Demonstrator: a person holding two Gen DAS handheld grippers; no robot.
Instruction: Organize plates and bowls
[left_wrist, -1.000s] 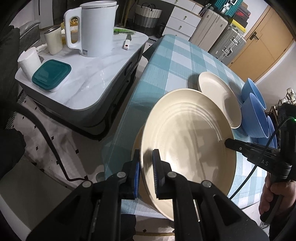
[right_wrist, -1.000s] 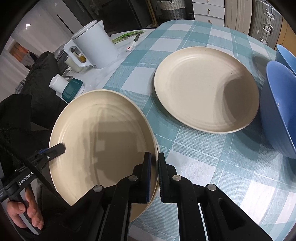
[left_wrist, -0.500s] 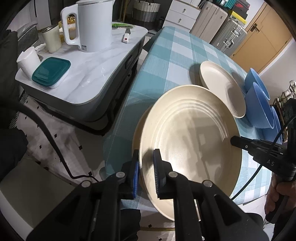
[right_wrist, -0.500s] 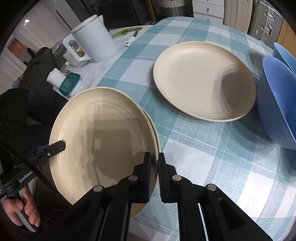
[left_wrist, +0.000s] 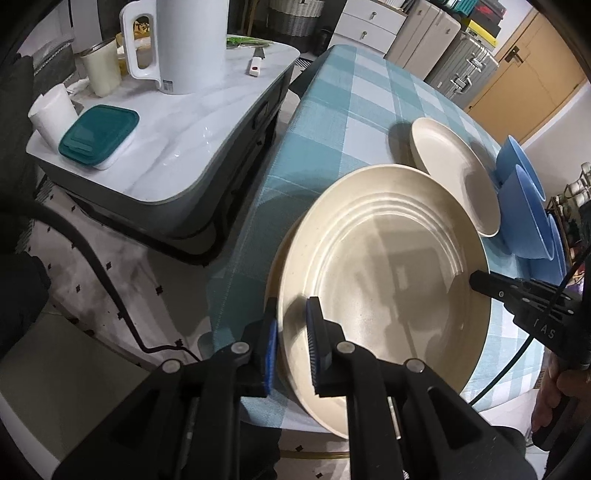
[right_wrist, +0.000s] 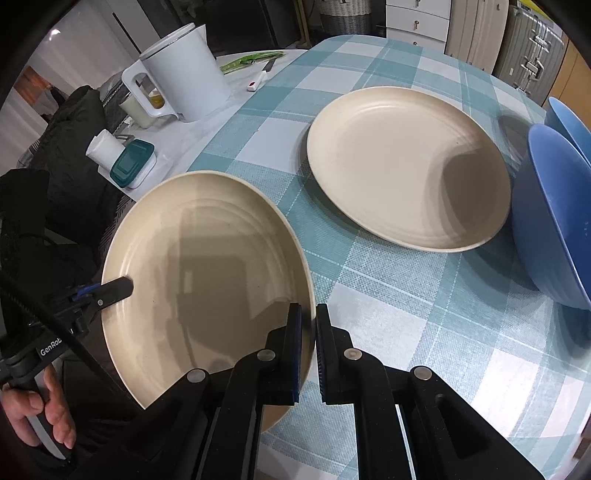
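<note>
A large cream plate (left_wrist: 384, 280) (right_wrist: 207, 266) hangs over the near corner of the checked table (left_wrist: 343, 122), held by opposite rims. My left gripper (left_wrist: 291, 347) is shut on its near-left rim. Shut on the opposite rim is my right gripper (right_wrist: 308, 347). Each gripper's tip also shows in the other's view, the right gripper (left_wrist: 480, 280) and the left gripper (right_wrist: 122, 288). A sliver of a lower plate (left_wrist: 274, 284) peeks out beneath. Another cream plate (left_wrist: 454, 177) (right_wrist: 406, 166) lies flat farther back, beside the blue bowls (left_wrist: 524, 210) (right_wrist: 546, 214).
To the left, a marble side table (left_wrist: 177, 147) carries a white kettle (left_wrist: 184, 40), a teal-lidded box (left_wrist: 99, 133), a cup and a white roll. A black cable (left_wrist: 96, 266) runs across the floor. Suitcases and drawers stand behind the table. A person's hand (right_wrist: 44, 417) grips each handle.
Both grippers keep their hold on the plate. The second rim under it, seen earlier in the right wrist view, no longer shows, and less of it shows in the left view.
</note>
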